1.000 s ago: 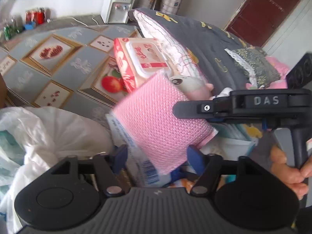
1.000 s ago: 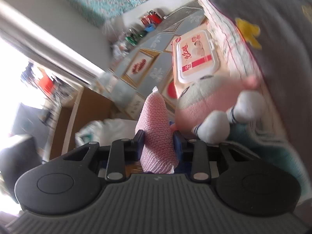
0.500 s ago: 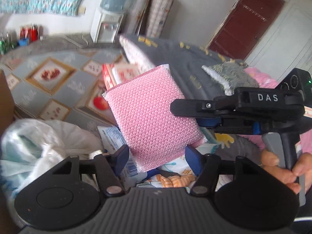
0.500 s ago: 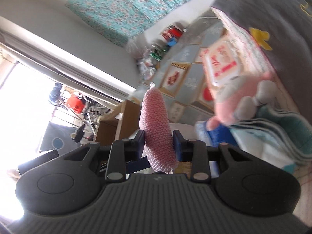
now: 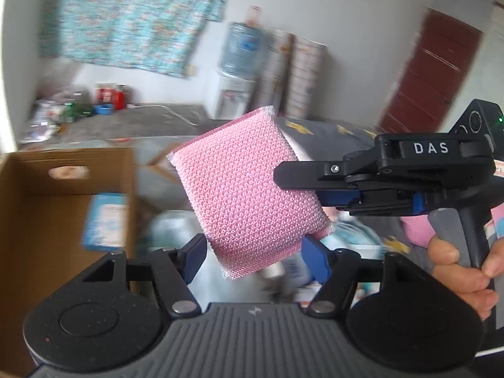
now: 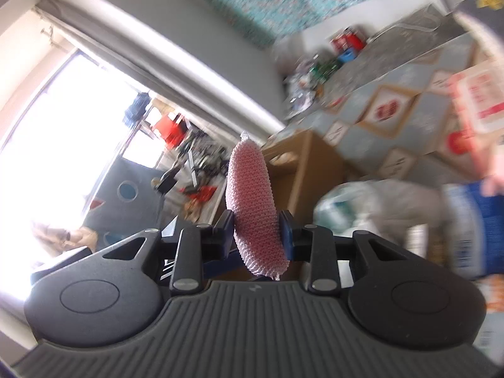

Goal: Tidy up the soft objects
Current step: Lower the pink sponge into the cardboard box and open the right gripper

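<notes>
Pinching the pink mesh sponge (image 6: 253,208) flat-sided in my right gripper (image 6: 255,236), narrowly closed; it is light, squashy. Left gripper (image 5: 252,258), at 6 o'clock, is open, empty.

Both wrist views look closely along fingers, sharing the sponge (image 5: 249,195).

- "DAS" in white capitals stands on the black body of the right gripper (image 5: 318,186), at the right of the left wrist frame.
- The blue-and-white packet (image 5: 105,220) in the cardboard box (image 5: 37,214), at left of that frame, carries print too blurred to read.
- The red-and-white pack (image 6: 478,107), at the right edge of the right wrist frame, shows red lettering that cannot be made out.
</notes>
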The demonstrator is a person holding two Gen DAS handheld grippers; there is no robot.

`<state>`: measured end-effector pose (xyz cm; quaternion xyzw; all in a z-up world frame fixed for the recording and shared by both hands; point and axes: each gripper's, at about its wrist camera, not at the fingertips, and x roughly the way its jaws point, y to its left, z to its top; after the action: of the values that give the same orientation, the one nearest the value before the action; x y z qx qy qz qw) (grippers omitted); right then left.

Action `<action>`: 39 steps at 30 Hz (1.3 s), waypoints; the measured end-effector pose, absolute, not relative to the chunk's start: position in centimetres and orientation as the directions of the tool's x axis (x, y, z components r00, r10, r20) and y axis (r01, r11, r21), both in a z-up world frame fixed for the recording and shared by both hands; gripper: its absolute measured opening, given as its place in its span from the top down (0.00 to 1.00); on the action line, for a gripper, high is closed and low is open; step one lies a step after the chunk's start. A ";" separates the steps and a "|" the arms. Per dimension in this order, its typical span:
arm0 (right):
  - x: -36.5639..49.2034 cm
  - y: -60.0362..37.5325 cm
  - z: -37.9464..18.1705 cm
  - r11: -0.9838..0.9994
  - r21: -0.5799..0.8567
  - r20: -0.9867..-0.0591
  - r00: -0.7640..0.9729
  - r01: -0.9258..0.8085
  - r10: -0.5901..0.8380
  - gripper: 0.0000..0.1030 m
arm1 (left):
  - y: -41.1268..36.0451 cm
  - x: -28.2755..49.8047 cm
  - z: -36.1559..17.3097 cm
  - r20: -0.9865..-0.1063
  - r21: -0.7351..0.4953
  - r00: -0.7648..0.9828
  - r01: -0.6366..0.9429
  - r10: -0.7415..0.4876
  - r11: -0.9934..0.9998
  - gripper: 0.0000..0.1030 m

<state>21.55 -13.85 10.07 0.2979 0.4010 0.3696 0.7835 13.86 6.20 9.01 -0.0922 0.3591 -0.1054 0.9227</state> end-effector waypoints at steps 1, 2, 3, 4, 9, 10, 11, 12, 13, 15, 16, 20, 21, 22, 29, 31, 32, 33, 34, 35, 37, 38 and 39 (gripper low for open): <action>21.8 -12.2 10.1 0.542 0.766 -0.411 0.384 -0.345 0.827 0.71 | 7.3 13.6 9.1 -0.645 -0.244 0.726 0.102 -0.240 0.964 0.34; 22.3 -10.5 10.2 0.537 0.768 -0.417 0.365 -0.348 0.833 0.71 | 8.6 13.3 9.0 -0.646 -0.245 0.731 0.073 -0.219 0.967 0.34; 22.7 -8.9 10.1 0.534 0.769 -0.423 0.346 -0.351 0.837 0.71 | 10.0 13.0 8.9 -0.647 -0.247 0.737 0.041 -0.196 0.968 0.34; 23.2 -7.2 9.9 0.530 0.772 -0.430 0.325 -0.351 0.842 0.71 | 11.3 12.8 8.8 -0.649 -0.249 0.741 0.011 -0.175 0.968 0.34; 26.1 1.0 8.3 0.546 0.769 -0.491 0.241 -0.331 0.837 0.71 | 17.6 12.7 7.4 -0.667 -0.241 0.742 -0.130 -0.067 0.962 0.34; 26.6 2.4 7.7 0.555 0.766 -0.505 0.231 -0.323 0.832 0.71 | 18.7 12.9 7.0 -0.673 -0.234 0.739 -0.157 -0.043 0.960 0.35; 27.4 3.8 7.2 0.569 0.760 -0.523 0.224 -0.314 0.823 0.71 | 19.7 13.2 6.6 -0.680 -0.223 0.733 -0.181 -0.020 0.958 0.36; 28.2 5.0 6.6 0.583 0.753 -0.540 0.220 -0.305 0.812 0.71 | 20.7 13.5 6.2 -0.687 -0.211 0.726 -0.204 0.003 0.956 0.36; 29.1 6.1 5.9 0.603 0.743 -0.561 0.219 -0.292 0.798 0.71 | 21.5 13.8 5.8 -0.692 -0.199 0.721 -0.223 0.024 0.954 0.36; 31.5 8.0 4.3 0.639 0.722 -0.601 0.217 -0.264 0.769 0.71 | 23.0 13.9 5.1 -0.701 -0.185 0.711 -0.246 0.048 0.951 0.36; 32.8 9.0 3.3 0.658 0.713 -0.622 0.216 -0.242 0.753 0.71 | 23.7 14.0 4.7 -0.706 -0.185 0.707 -0.252 0.050 0.950 0.36; 37.7 12.1 -0.9 0.708 0.691 -0.679 0.204 -0.147 0.705 0.71 | 26.2 14.8 3.5 -0.724 -0.188 0.688 -0.277 0.057 0.942 0.36; 38.8 12.8 -1.9 0.719 0.682 -0.690 0.207 -0.133 0.693 0.71 | 26.6 15.0 3.2 -0.727 -0.187 0.684 -0.284 0.062 0.940 0.36; 39.8 13.3 -2.8 0.731 0.671 -0.701 0.216 -0.123 0.679 0.70 | 26.9 15.2 2.9 -0.730 -0.186 0.680 -0.290 0.065 0.939 0.36; 41.4 15.7 -4.5 0.823 0.540 -0.790 0.234 -0.173 0.567 0.66 | 27.5 15.5 1.5 -0.748 -0.193 0.662 -0.294 0.054 0.936 0.36; 41.0 15.7 -3.9 0.840 0.501 -0.806 0.243 -0.206 0.540 0.58 | 27.5 15.5 1.3 -0.746 -0.196 0.664 -0.287 0.047 0.938 0.36; 40.7 15.6 -3.4 0.847 0.481 -0.811 0.251 -0.226 0.528 0.55 | 27.4 15.5 1.3 -0.746 -0.197 0.665 -0.283 0.044 0.939 0.36; 40.3 15.4 -2.9 0.853 0.462 -0.815 0.263 -0.242 0.516 0.51 | 27.3 15.6 1.3 -0.745 -0.197 0.665 -0.280 0.042 0.940 0.36; 40.1 15.3 -2.4 0.855 0.451 -0.814 0.275 -0.257 0.512 0.49 | 27.2 15.4 1.3 -0.744 -0.196 0.667 -0.277 0.042 0.941 0.36; 40.0 15.1 -2.0 0.855 0.444 -0.812 0.283 -0.267 0.510 0.45 | 27.2 15.5 1.3 -0.742 -0.195 0.670 -0.273 0.041 0.942 0.36; 39.6 14.9 -1.0 0.855 0.434 -0.806 0.303 -0.282 0.509 0.41 | 27.1 15.4 1.3 -0.738 -0.192 0.673 -0.270 0.042 0.943 0.36; 39.4 14.8 -0.6 0.856 0.428 -0.803 0.313 -0.289 0.507 0.40 | 27.1 15.4 1.3 -0.738 -0.193 0.673 -0.271 0.043 0.943 0.36; 39.2 14.7 -0.2 0.856 0.425 -0.800 0.322 -0.294 0.507 0.40 | 27.1 15.3 1.3 -0.737 -0.195 0.674 -0.271 0.041 0.942 0.36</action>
<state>39.19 14.70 -0.19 0.1014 0.5269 0.2482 0.8066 15.31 27.10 1.30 -0.1459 0.3942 0.0866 0.9032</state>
